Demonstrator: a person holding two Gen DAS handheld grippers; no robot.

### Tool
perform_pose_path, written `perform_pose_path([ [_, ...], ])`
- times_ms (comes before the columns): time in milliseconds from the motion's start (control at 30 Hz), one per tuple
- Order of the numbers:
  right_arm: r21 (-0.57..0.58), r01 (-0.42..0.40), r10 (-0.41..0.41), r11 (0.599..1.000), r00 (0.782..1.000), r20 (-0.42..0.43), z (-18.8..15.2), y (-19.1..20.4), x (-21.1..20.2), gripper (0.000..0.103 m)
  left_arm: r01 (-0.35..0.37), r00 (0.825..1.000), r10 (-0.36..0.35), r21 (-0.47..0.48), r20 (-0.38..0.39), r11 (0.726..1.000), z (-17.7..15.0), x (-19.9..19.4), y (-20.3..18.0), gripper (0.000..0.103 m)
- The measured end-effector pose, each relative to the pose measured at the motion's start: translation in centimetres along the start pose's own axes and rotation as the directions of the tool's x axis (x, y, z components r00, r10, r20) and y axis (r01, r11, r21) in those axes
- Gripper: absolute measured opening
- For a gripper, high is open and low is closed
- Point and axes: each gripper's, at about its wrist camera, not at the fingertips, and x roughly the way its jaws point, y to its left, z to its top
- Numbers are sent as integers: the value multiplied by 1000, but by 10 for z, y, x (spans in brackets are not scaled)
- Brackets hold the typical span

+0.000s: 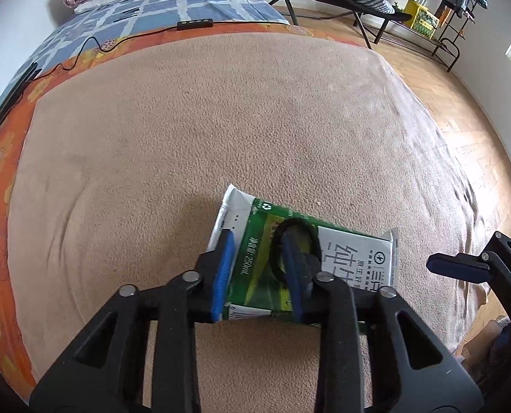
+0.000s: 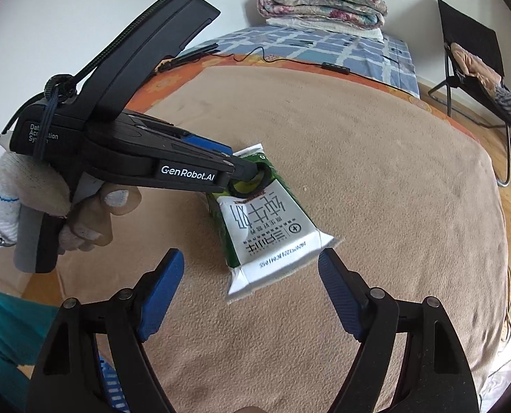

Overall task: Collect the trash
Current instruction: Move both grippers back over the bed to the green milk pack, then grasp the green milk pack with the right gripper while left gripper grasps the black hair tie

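A green and white milk pouch (image 1: 355,258) marked 250mL is clamped between the blue pads of my left gripper (image 1: 259,261), which is shut on its green end. In the right wrist view the left gripper (image 2: 252,172), held by a gloved hand (image 2: 31,199), grips the pouch (image 2: 269,227) at its far end. The pouch hangs tilted just over the tan blanket (image 2: 376,172). My right gripper (image 2: 248,258) is open, its fingers either side of the pouch's white near edge without touching it. It also shows at the right edge as the right gripper (image 1: 462,268).
The blanket (image 1: 204,120) covers a bed with an orange flowered sheet (image 1: 0,172) and a blue checked cover (image 1: 173,3). A folded quilt (image 2: 321,3) and a black cable with a remote (image 1: 195,23) lie beyond. A folding chair (image 2: 479,69) stands on the wooden floor (image 1: 479,110). A blue basket (image 2: 112,385) sits below.
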Motion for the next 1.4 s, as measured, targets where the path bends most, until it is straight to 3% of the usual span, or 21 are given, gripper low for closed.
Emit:
perform_pose_path([
  [67, -12, 4, -4, 1000, 1000, 0, 4, 0, 4, 80, 9, 1000, -9, -16, 5, 1000, 1, 0, 5, 8],
  [167, -30, 21, -21, 999, 1000, -9, 9, 0, 12, 80, 30, 999, -30, -43, 13, 999, 3, -1, 12, 4],
  [467, -151, 60, -69, 987, 996, -54, 16, 13, 40, 80, 44, 998, -39, -90, 49, 995, 9, -14, 27, 2],
  [667, -112, 41, -54, 993, 991, -118, 20, 2, 61, 81, 29, 998, -21, -127, 60, 991, 8, -20, 45, 2],
  [800, -88, 31, -40, 996, 994, -102, 16, 1, 60, 82, 17, 998, -8, -144, 63, 989, 5, -23, 54, 2],
  [1400, -114, 137, -138, 984, 990, 2, 7, 19, 13, 77, 0, 994, 16, -139, 110, 990, -19, -70, 57, 2],
])
